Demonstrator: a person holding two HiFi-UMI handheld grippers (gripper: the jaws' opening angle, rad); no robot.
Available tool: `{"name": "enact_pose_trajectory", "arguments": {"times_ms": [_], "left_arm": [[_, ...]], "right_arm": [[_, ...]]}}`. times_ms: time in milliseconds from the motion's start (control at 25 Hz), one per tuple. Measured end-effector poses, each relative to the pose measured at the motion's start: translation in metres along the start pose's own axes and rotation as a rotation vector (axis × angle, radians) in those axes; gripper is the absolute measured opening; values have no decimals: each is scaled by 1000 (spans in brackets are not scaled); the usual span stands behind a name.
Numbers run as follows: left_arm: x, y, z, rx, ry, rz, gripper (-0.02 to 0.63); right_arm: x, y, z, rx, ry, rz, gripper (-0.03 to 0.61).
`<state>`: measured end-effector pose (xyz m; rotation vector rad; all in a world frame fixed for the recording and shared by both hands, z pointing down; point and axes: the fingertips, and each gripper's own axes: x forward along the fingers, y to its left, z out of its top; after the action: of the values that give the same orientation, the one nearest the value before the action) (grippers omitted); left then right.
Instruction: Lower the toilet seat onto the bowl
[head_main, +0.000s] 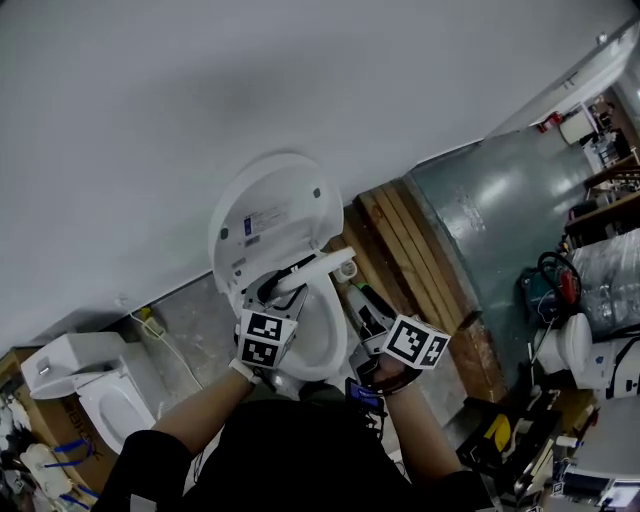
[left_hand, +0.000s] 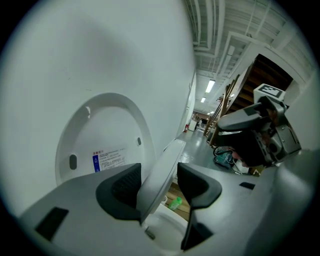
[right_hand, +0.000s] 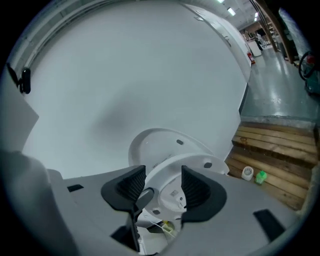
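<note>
A white toilet stands against the wall with its lid (head_main: 270, 215) upright. The seat (head_main: 318, 268) is tilted partway down over the bowl (head_main: 325, 335). My left gripper (head_main: 272, 292) is at the seat's front rim. In the left gripper view the seat (left_hand: 161, 167) runs edge-on between the jaws of the left gripper (left_hand: 157, 186), lying against the left pad with a gap to the right pad. My right gripper (head_main: 365, 318) hangs open a little short of the seat, right of the bowl. In the right gripper view the seat (right_hand: 197, 164) and lid (right_hand: 155, 142) show beyond the empty right gripper (right_hand: 159, 189).
A second toilet (head_main: 90, 385) stands at the left on cardboard. Wooden planks (head_main: 420, 250) lie right of the bowl, with a green bottle (right_hand: 260, 176) and a tape roll (right_hand: 247, 173) on them. Tools, cables and machines crowd the far right (head_main: 570, 300).
</note>
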<state>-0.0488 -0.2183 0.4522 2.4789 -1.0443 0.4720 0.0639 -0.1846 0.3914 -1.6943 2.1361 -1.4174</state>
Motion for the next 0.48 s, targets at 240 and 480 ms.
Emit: {"name": "enact_pose_trajectory", "arguments": {"times_ms": [240,480], "left_arm": [[-9,-37,-27,49,12,-2,230],[-11,-60,-48,88,31,81,232]], "right_arm": [[7,-27,-9,117,70,15,253],[5,-57,-31,180,203,66,255]]}}
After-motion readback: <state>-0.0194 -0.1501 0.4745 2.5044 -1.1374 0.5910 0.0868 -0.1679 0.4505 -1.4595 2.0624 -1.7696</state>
